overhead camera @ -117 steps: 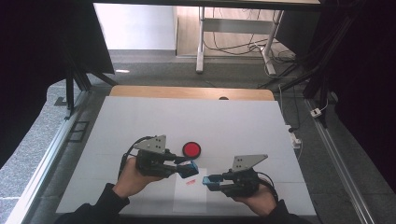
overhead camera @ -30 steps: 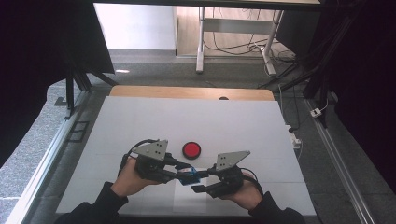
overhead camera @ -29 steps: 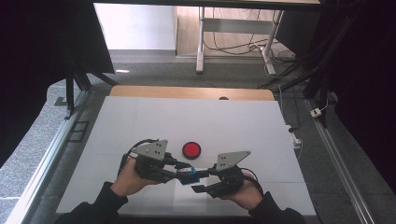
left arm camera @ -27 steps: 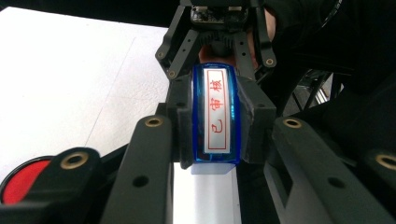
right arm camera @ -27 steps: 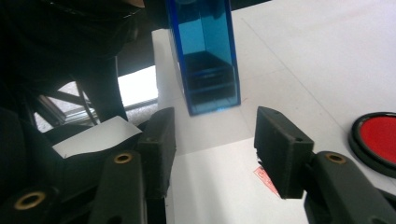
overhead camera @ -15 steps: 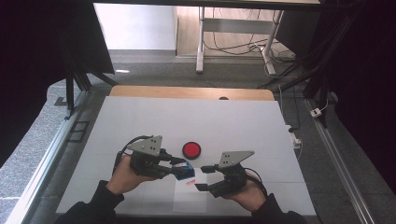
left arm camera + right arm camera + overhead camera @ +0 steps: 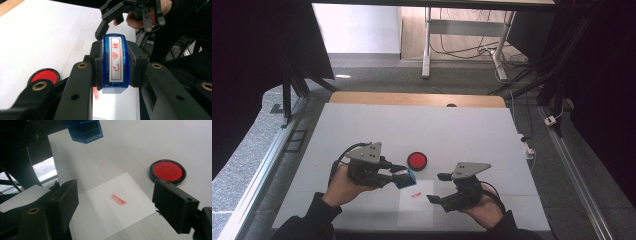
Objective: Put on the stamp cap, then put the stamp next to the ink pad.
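Note:
A blue rectangular stamp point(image 7: 404, 178) is clamped between the jaws of my left gripper point(image 7: 399, 175), lifted a little off the table. In the left gripper view the stamp point(image 7: 115, 62) turns its white face with red characters toward the camera. My right gripper point(image 7: 436, 187) stands to its right over a white sheet of paper point(image 7: 414, 210). Its jaws have just been opening and nothing is between them. In the right gripper view a small red stamped mark point(image 7: 118, 199) lies on the paper point(image 7: 100, 220) between the jaws, and the blue stamp point(image 7: 85, 130) hangs beyond.
A round red ink pad point(image 7: 417, 160) in a black case sits just behind the two grippers. The white table top point(image 7: 452, 130) stretches back to a wooden strip at its far edge. Metal rails run along both sides.
The two grippers, close together a second ago, have drawn apart. The left one kept the blue stamp and moved left; the right one backed off to the right with wider jaws.

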`<action>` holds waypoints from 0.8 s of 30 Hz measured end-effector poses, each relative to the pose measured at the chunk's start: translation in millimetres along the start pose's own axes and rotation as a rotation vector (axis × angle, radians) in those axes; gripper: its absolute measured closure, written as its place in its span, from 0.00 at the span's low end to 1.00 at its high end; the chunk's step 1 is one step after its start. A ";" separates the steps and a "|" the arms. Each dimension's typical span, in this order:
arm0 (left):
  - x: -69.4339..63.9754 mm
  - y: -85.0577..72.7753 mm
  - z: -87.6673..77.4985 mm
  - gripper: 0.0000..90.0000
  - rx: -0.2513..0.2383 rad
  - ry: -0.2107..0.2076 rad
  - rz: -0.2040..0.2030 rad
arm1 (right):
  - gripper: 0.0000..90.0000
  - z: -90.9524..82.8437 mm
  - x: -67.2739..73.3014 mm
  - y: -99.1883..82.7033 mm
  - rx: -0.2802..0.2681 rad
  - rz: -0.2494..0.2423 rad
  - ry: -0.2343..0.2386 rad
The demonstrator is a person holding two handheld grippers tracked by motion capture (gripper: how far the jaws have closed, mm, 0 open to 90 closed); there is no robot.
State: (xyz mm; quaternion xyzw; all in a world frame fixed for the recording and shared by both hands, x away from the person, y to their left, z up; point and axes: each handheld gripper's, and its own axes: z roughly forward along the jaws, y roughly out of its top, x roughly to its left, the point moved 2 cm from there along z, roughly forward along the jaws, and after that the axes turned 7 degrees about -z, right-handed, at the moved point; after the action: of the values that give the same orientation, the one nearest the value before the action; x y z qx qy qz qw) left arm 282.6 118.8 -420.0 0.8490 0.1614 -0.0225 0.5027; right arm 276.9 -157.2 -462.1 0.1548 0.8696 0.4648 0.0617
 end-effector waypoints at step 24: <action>16.0 -5.4 -17.7 0.78 0.003 0.129 -0.059 | 0.03 -26.6 -5.4 -17.9 0.026 0.063 -0.136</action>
State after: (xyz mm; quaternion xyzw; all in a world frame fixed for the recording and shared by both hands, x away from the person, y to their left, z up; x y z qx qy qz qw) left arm 294.0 140.5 -419.1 0.8443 0.2186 0.0173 0.4889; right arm 271.5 -189.3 -462.2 0.2142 0.8640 0.4437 0.1038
